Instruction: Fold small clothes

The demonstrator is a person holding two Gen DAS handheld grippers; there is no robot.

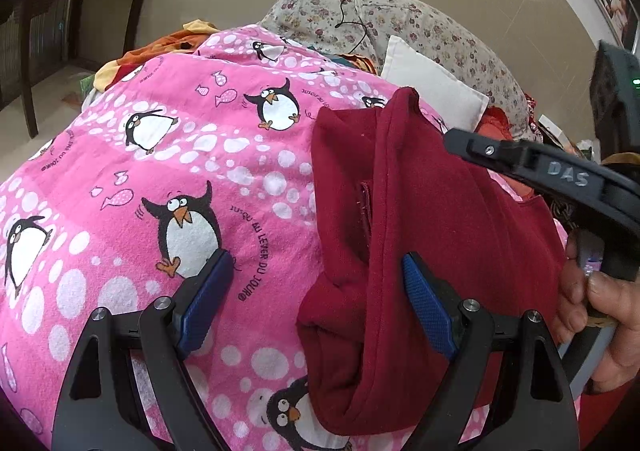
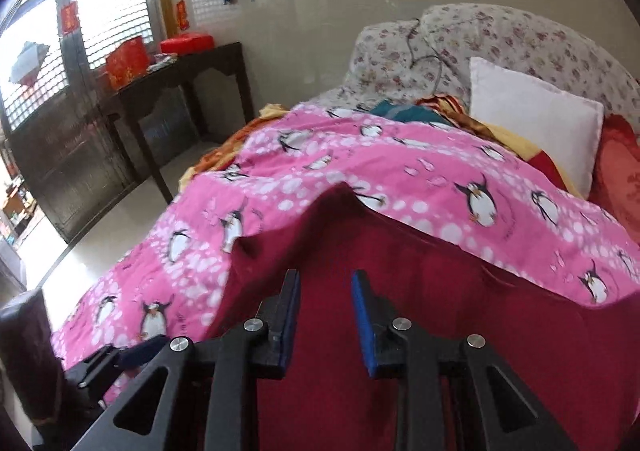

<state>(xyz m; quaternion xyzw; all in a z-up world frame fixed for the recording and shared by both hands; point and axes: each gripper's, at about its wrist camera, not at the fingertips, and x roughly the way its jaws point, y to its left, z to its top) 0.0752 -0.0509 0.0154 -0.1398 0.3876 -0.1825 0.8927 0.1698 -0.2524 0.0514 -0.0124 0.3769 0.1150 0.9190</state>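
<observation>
Maroon fleece garment (image 1: 400, 231) lies bunched on the pink penguin-print blanket (image 1: 168, 171) that covers the bed, a raised fold running down its middle. In the left wrist view it fills the 3 to 6 o'clock part of the frame. Left gripper (image 1: 316, 291) stands spread wide, released: its left finger over bare blanket, its right finger (image 1: 424, 303) on the maroon cloth just beside the fold, nothing clamped. Right gripper (image 2: 325, 315) hovers over the garment in its own view, fingers narrow with a gap showing maroon cloth behind; cannot tell if any cloth is pinched between them. In the left wrist view the right gripper's black body comes in from 3 o'clock, a hand (image 1: 592, 315) wrapped round its handle. White pillow (image 2: 536, 119) sits at 2 o'clock behind the blanket, against a floral cushion (image 2: 500, 35). Dark wooden bench (image 2: 180, 79) at 10 o'clock carries red boxes (image 2: 128, 63). Orange and yellow clothes (image 1: 160, 47) are heaped at the blanket's far edge.
</observation>
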